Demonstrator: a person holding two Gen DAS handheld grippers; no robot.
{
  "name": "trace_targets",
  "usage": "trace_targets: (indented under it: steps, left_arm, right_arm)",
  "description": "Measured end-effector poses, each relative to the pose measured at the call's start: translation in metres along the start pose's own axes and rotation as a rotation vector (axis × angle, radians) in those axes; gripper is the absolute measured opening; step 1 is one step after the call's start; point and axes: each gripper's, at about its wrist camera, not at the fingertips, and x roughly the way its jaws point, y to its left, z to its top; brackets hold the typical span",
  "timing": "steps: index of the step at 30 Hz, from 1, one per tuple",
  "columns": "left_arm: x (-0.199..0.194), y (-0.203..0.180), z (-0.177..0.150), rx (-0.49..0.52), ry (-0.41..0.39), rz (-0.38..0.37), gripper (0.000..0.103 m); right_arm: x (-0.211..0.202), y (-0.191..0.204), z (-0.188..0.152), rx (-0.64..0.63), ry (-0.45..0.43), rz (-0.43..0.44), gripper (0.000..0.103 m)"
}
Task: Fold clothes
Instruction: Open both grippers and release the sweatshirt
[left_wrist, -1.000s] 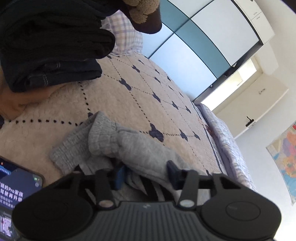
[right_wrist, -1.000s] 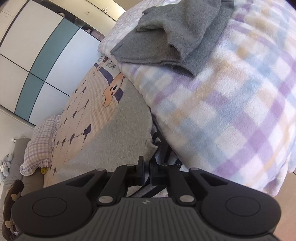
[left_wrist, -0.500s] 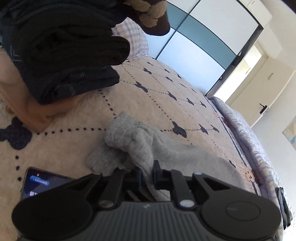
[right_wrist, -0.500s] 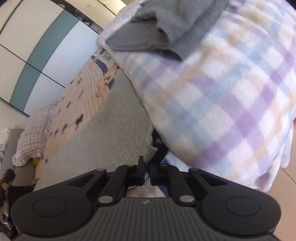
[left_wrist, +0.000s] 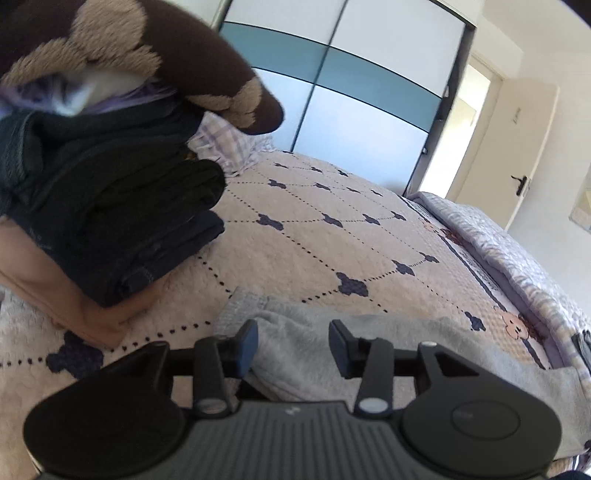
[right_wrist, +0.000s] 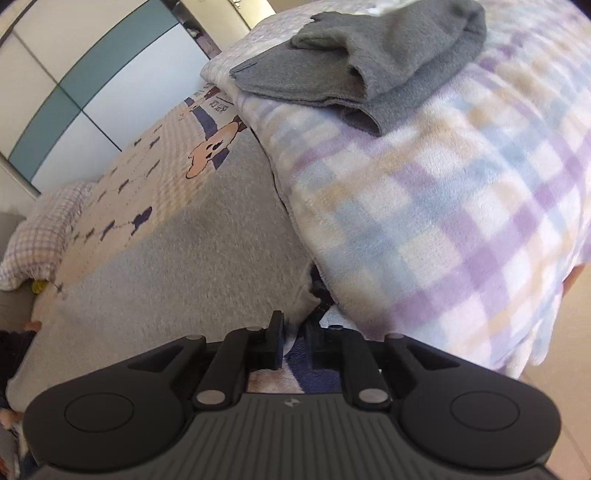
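On the bed (left_wrist: 317, 236), a light grey garment (left_wrist: 369, 343) is lying stretched across the quilt, reaching from near the stack of folded clothes (left_wrist: 110, 206) toward the foot end. The left gripper (left_wrist: 293, 341) is hovering just over one end of it with its fingers spread wide, grasping nothing. The right gripper (right_wrist: 294, 341) is sitting at the other end, beside the plaid blanket (right_wrist: 424, 206), with its fingers drawn nearly together on what looks like a small tuck of the grey cloth; the grip itself is partly hidden, so I am judging rather than seeing it. The stack of dark, neatly folded pieces is suggesting that part of the job is done. The grey garment is lying long and flat, which would fit either being spread for folding or resting mid-fold. A darker grey piece (right_wrist: 365, 62) is lying loosely on the blanket, apparently waiting to be folded.
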Motion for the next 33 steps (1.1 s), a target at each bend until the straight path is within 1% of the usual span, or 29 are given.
trace_targets:
  steps: [1, 2, 3, 5, 7, 9, 11, 13, 14, 15, 16, 18, 22, 24, 26, 27, 29, 30, 32, 33]
  left_arm:
    - [0.001, -0.008, 0.003, 0.032, 0.0, -0.006, 0.053]
    - [0.002, -0.016, 0.006, 0.064, 0.0, -0.012, 0.056]
    - [0.006, -0.023, 0.008, 0.079, 0.001, -0.026, 0.061]
    - [0.022, -0.036, 0.012, 0.09, 0.017, -0.056, 0.063]
    - [0.044, -0.047, 0.012, 0.103, 0.056, -0.057, 0.063]
    - [0.068, -0.055, 0.005, 0.136, 0.1, -0.039, 0.063]
    - [0.091, -0.06, -0.011, 0.167, 0.156, 0.02, 0.063]
    - [0.102, -0.059, -0.03, 0.202, 0.19, 0.071, 0.065]
    - [0.103, -0.057, -0.039, 0.219, 0.196, 0.075, 0.065]
    - [0.104, -0.055, -0.048, 0.235, 0.201, 0.079, 0.065]
    - [0.102, -0.053, -0.054, 0.243, 0.2, 0.074, 0.065]
    - [0.097, -0.052, -0.059, 0.252, 0.188, 0.069, 0.065]
    - [0.097, -0.051, -0.055, 0.229, 0.197, 0.07, 0.065]
    - [0.096, -0.05, -0.052, 0.218, 0.204, 0.071, 0.065]
    - [0.092, -0.047, -0.048, 0.195, 0.206, 0.069, 0.063]
    - [0.089, -0.045, -0.045, 0.18, 0.205, 0.068, 0.06]
    - [0.08, -0.046, -0.037, 0.169, 0.179, 0.061, 0.06]
    - [0.078, -0.051, -0.032, 0.186, 0.161, 0.049, 0.062]
    - [0.079, -0.063, -0.027, 0.241, 0.14, 0.009, 0.069]
    - [0.083, -0.07, -0.025, 0.266, 0.136, -0.009, 0.073]
  right_arm:
    - [-0.004, 0.004, 0.002, -0.036, -0.01, -0.032, 0.02]
    - [-0.008, 0.009, 0.004, -0.073, -0.02, -0.063, 0.021]
    - [-0.013, 0.013, 0.006, -0.105, -0.04, -0.086, 0.021]
    - [-0.022, 0.024, 0.011, -0.164, -0.093, -0.119, 0.021]
    - [-0.017, 0.042, 0.017, -0.211, -0.11, -0.092, 0.023]
    - [-0.008, 0.062, 0.023, -0.255, -0.117, -0.051, 0.024]
    - [0.0, 0.081, 0.029, -0.298, -0.125, -0.011, 0.024]
    - [0.009, 0.101, 0.035, -0.341, -0.133, 0.03, 0.024]
    - [0.015, 0.114, 0.037, -0.373, -0.126, 0.066, 0.026]
    - [0.025, 0.131, 0.037, -0.416, -0.106, 0.105, 0.031]
    - [0.036, 0.147, 0.036, -0.459, -0.084, 0.133, 0.034]
    - [0.061, 0.181, 0.033, -0.54, -0.042, 0.182, 0.034]
    - [0.112, 0.256, 0.02, -0.661, 0.029, 0.351, 0.034]
    - [0.143, 0.281, 0.009, -0.69, 0.112, 0.379, 0.035]
    - [0.167, 0.288, -0.006, -0.737, 0.169, 0.347, 0.035]
    - [0.171, 0.286, -0.011, -0.751, 0.166, 0.352, 0.035]
    - [0.166, 0.275, -0.006, -0.727, 0.175, 0.379, 0.035]
    - [0.164, 0.273, -0.001, -0.728, 0.195, 0.379, 0.035]
    - [0.158, 0.275, 0.01, -0.757, 0.239, 0.374, 0.034]
    - [0.156, 0.277, 0.02, -0.752, 0.234, 0.395, 0.035]
